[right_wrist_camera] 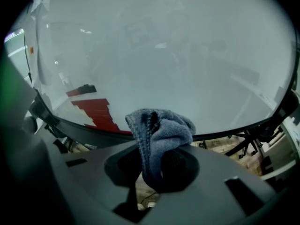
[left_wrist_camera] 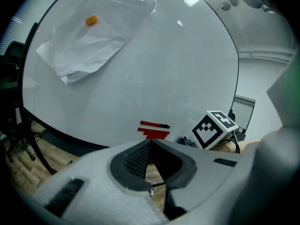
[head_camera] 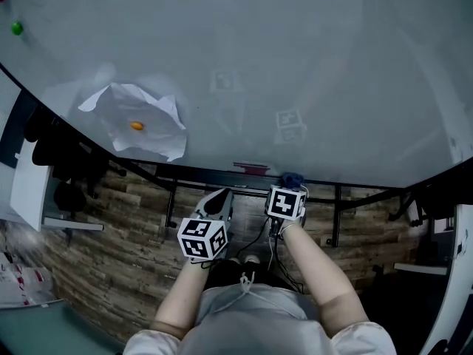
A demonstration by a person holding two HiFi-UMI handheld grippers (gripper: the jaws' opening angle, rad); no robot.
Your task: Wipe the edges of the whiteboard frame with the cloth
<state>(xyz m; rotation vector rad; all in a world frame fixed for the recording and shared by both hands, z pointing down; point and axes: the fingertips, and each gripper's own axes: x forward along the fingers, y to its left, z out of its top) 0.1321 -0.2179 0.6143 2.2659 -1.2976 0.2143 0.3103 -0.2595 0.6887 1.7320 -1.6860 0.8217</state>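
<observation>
Forearms and a light shirt fill the lower edge of the head view, each hand holding a set of tongs with a marker cube on it.

Right tongs: clamped on a blue-grey cloth. The right gripper view shows the cloth bunched between the two jaws, with its upper folds at the dark bottom frame of the whiteboard. Whether the cloth presses on the frame cannot be told.

Left tongs: closed, tips together, nothing between them. They sit just below the frame, left of the right tongs.

Whiteboard:
- Pale, glossy panel with faint reflections of the marker cubes.
- A crumpled sheet of paper lies flat against the lower left area, pinned by an orange magnet.
- A green magnet sits near the upper left corner.
- A red striped mark sits at the bottom edge, just left of the cloth.

Room:
- A wood-plank floor runs under the board.
- Black stand legs drop from the frame to the floor.
- Dark furniture and a white panel stand at the left.
</observation>
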